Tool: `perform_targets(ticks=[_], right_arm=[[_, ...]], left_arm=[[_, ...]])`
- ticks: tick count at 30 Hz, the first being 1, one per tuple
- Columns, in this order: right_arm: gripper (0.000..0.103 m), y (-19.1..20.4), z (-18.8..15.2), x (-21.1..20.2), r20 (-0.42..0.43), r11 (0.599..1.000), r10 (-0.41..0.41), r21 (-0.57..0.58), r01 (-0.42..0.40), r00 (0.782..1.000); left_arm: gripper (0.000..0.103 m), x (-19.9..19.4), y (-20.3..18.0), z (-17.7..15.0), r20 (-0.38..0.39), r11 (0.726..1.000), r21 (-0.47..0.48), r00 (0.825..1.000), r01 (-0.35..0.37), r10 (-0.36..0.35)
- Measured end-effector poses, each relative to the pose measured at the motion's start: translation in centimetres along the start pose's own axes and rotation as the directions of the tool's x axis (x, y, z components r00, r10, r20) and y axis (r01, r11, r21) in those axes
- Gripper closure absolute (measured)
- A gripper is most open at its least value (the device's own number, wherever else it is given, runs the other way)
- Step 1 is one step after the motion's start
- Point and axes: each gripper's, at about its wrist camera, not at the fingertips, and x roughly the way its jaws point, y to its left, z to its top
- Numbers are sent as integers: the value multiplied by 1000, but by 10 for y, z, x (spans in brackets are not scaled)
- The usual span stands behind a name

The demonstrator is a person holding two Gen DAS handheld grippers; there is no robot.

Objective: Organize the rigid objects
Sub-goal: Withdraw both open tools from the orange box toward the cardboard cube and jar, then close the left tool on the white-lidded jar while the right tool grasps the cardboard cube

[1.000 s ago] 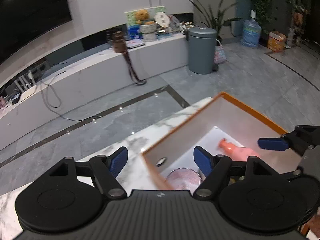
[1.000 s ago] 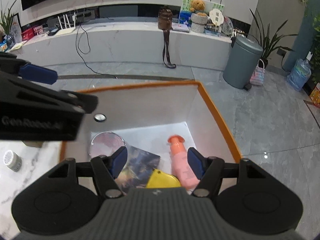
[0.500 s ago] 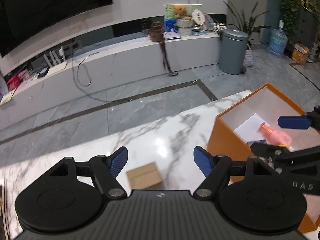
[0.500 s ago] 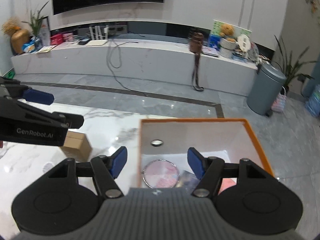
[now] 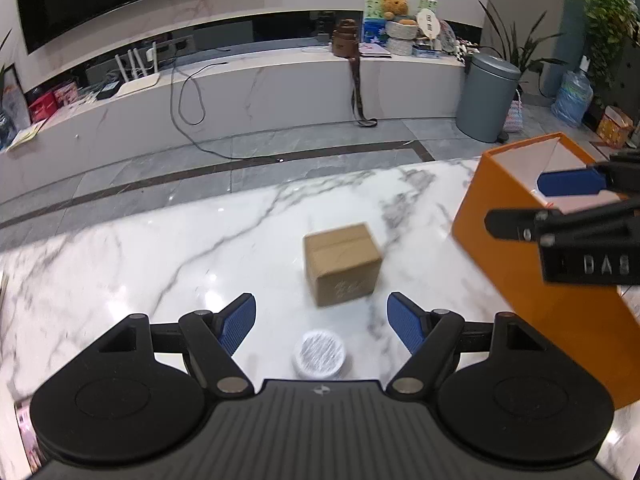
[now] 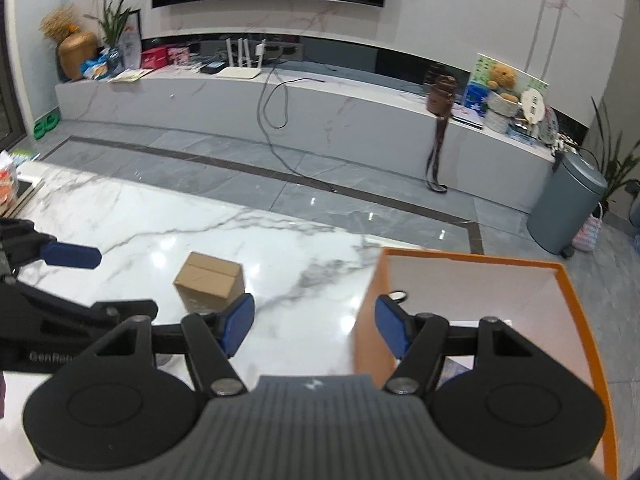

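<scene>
A small brown cardboard box [image 5: 341, 263] stands on the white marble table [image 5: 160, 248], just ahead of my left gripper [image 5: 321, 322], which is open and empty. A small round white-lidded jar [image 5: 319, 353] lies between its fingers, close to the gripper body. An orange storage box [image 5: 532, 280] with a white inside stands to the right. My right gripper [image 6: 315, 325] is open and empty, over the orange box's left wall [image 6: 370, 320]; the cardboard box [image 6: 210, 282] is ahead-left of it. Most of the orange box's contents are hidden.
The table's far edge drops to a grey tiled floor [image 6: 360, 184]. A long white TV bench [image 5: 280, 88] with clutter and a grey bin [image 5: 486, 96] stand beyond. Some items lie at the table's left edge [image 6: 8, 184].
Both grippers have swung left and pulled back from above the orange box. The cardboard box and the white jar have come into view. Both grippers stay open and empty.
</scene>
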Motion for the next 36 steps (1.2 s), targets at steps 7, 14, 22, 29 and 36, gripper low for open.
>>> perform_targets(ticks=[7, 14, 22, 29, 36], right_arm=[[36, 17, -5, 22, -15, 1000, 22, -1, -22, 1000], [33, 28, -7, 49, -43, 996, 68, 58, -66, 997], [31, 42, -9, 76, -39, 991, 83, 104, -79, 996], [27, 54, -12, 103, -55, 988, 115, 106, -109, 992], [27, 58, -6, 119, -49, 983, 125, 139, -117, 991]], left_arm=[[15, 6, 28, -38, -16, 996, -84, 1000, 7, -8], [15, 20, 31, -52, -6, 994, -95, 999, 53, -54], [15, 45, 15, -58, 1, 996, -43, 997, 83, -83], [23, 62, 13, -57, 2, 995, -18, 995, 98, -98], [47, 69, 10, -55, 22, 997, 9, 997, 76, -76]])
